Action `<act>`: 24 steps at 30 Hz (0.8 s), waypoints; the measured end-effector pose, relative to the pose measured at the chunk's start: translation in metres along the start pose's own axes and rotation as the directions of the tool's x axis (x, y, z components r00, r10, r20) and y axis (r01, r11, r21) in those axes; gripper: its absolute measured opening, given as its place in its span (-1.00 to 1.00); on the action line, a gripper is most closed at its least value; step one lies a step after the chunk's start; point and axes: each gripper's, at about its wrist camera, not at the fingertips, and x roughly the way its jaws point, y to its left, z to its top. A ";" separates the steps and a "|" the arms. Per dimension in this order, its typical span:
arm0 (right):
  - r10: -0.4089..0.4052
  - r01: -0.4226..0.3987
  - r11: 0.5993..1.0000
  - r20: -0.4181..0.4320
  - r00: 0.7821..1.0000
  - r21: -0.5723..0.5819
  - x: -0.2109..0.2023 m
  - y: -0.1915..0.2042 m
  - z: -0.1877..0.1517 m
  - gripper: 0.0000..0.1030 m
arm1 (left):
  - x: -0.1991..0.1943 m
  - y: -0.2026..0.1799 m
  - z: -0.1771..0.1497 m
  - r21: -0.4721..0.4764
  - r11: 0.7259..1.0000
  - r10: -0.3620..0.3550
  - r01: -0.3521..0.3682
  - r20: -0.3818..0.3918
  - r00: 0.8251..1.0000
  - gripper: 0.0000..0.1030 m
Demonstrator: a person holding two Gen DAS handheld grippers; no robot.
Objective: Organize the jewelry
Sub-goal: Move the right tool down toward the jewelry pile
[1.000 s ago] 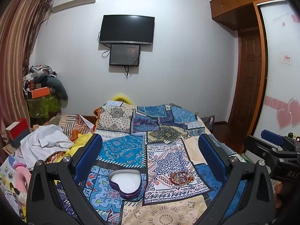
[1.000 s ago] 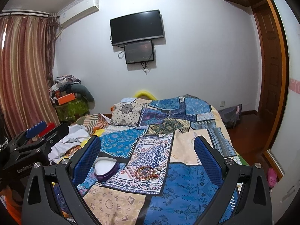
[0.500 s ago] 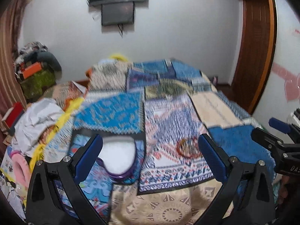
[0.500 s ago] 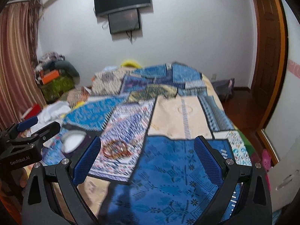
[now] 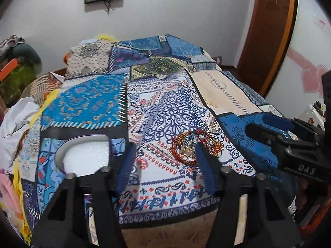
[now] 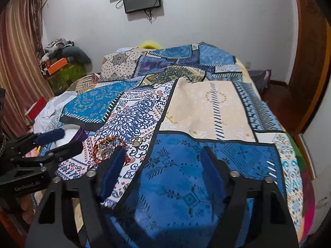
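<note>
2 grippers, fingers apart, nothing held.
Approach step: left gripper nr jewelry pile by bed's near edge; next, grab a piece, drop in heart box. Right gripper idle.

Two matte black handheld grippers, blue-padded fingers.

Left gripper: black angular frame, cut-out triangular windows in both arms, round silver screw heads at the finger joints, ribbed blue pads lining the inner finger faces. Seen from the right wrist view: same black frame, blue pad on top finger, white lettering "GenRobot.AI" on the side. Right gripper: identical build, black frame, silver screws, dark blue pads. Seen from the left wrist view: black body, blue pad, white letters "DAS" partly visible. Bit of skin below each body, blurred.
</note>
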 end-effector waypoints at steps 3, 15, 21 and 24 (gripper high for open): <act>0.034 -0.034 0.999 -0.022 0.999 -0.002 0.007 -0.004 0.005 0.08 | 0.009 0.001 0.003 0.006 1.000 -0.022 0.022 -0.031 0.999 -0.30; 0.146 -0.150 0.988 -0.124 0.982 -0.030 0.036 0.003 0.019 -0.30 | 0.021 0.006 0.002 0.005 0.999 -0.037 0.038 -0.074 0.997 -0.59; 0.152 -0.167 0.983 -0.167 0.974 -0.075 0.046 0.014 0.020 -0.39 | 0.022 0.009 -0.003 0.020 0.999 -0.031 0.033 -0.094 0.995 -0.59; 0.141 -0.164 0.981 -0.200 0.970 -0.106 0.055 0.019 0.018 -0.59 | 0.024 0.010 -0.007 0.025 0.999 -0.035 0.038 -0.103 0.994 -0.60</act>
